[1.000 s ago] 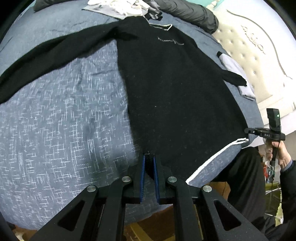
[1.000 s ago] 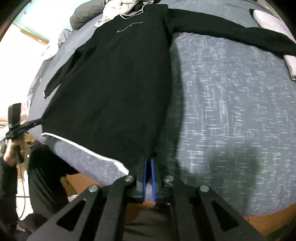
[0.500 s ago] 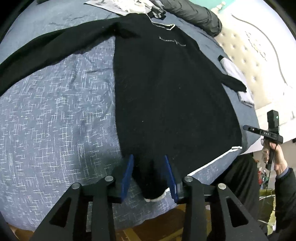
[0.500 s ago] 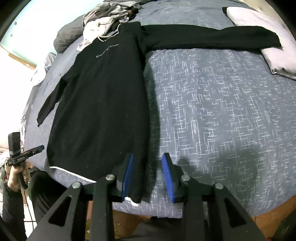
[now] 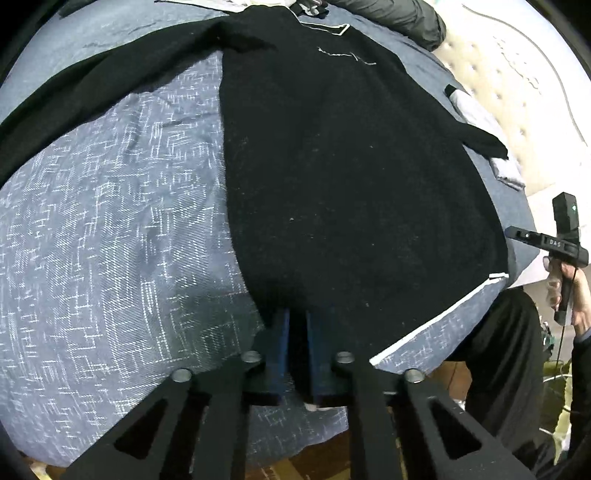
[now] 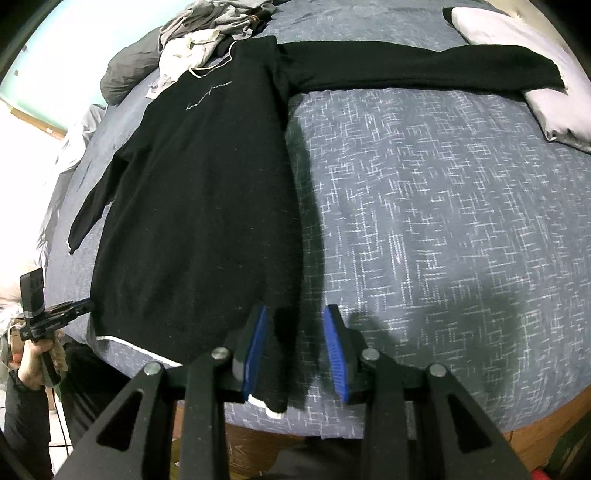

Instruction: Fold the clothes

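A black sweater (image 5: 351,166) with a white hem stripe lies flat on a blue patterned bedspread (image 5: 110,240), sleeves spread out. My left gripper (image 5: 297,321) is shut on the sweater's bottom hem corner, with black cloth between the blue pads. In the right wrist view the same sweater (image 6: 192,192) lies spread out, and my right gripper (image 6: 295,321) is open with the hem's other corner lying loose between its fingers. Each gripper shows at the edge of the other's view.
A pile of grey and white clothes (image 6: 207,33) lies beyond the sweater's collar. A light grey pillow (image 6: 546,92) lies under the far sleeve end. A cream tufted headboard (image 5: 517,74) is at the right. The bed's front edge is just below both grippers.
Both grippers opened from shut half a second ago. The left gripper has since closed on the hem corner. The right gripper has stayed open around its corner.
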`<state>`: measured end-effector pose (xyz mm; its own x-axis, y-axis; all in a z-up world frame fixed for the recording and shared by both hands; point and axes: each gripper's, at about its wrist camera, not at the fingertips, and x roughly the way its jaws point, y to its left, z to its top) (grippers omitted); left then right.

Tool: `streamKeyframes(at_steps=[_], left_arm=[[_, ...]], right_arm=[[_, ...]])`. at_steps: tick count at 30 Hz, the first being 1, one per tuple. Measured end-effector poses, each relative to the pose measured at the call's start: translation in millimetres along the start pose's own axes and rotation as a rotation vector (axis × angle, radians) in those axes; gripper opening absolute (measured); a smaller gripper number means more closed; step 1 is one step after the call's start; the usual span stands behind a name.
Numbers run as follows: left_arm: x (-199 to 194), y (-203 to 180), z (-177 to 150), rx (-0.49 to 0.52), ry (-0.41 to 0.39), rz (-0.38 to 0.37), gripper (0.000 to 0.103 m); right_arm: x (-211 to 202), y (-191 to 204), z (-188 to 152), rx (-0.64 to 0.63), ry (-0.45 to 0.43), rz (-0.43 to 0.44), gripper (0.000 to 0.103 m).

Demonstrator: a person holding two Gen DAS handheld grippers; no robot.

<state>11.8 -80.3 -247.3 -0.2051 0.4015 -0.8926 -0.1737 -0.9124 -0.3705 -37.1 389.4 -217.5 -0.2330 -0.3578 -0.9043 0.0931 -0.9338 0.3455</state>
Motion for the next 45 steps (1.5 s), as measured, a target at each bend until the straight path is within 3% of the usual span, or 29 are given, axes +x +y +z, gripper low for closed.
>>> streamKeyframes(at_steps=[9, 27, 30, 33, 36, 38, 39, 43, 45], left_arm=[[-17.6, 11.9, -5.0, -0.020, -0.041, -0.016, 0.003], [-30.5, 57.6, -1.2, -0.070, -0.048, 0.050, 0.001], [-34.1, 59.4, -1.5, -0.107, -0.058, 0.012, 0.000], [-37.2, 51.7, -1.3, -0.110, -0.066, -0.019, 0.001], [-33.3, 40.2, -1.0, -0.100, -0.048, -0.061, 0.008], [-26.5, 36.0, -1.0, -0.110, -0.026, -0.079, 0.032], [-23.0, 34.1, -0.8, -0.115, -0.016, -0.087, 0.037], [-11.4, 26.5, -0.4, -0.100, 0.006, -0.089, 0.039], [-6.7, 22.3, -1.6, -0.087, 0.022, -0.083, 0.038]], right_arm=[[0.2, -0.8, -4.8, 0.007, -0.004, 0.009, 0.032], [17.6, 4.8, -7.5, 0.021, 0.033, 0.025, 0.032], [29.8, 9.2, -9.7, 0.012, 0.074, 0.034, 0.040], [39.9, 13.9, -11.2, 0.006, 0.091, 0.032, 0.040], [48.7, 18.7, -12.4, 0.000, 0.105, 0.029, 0.040], [50.8, 22.7, -13.0, -0.011, 0.110, 0.024, 0.040], [51.0, 24.4, -13.4, -0.018, 0.111, 0.024, 0.040], [46.7, 28.0, -15.3, -0.045, 0.103, 0.026, 0.040], [44.5, 27.0, -15.9, -0.052, 0.099, 0.035, 0.030]])
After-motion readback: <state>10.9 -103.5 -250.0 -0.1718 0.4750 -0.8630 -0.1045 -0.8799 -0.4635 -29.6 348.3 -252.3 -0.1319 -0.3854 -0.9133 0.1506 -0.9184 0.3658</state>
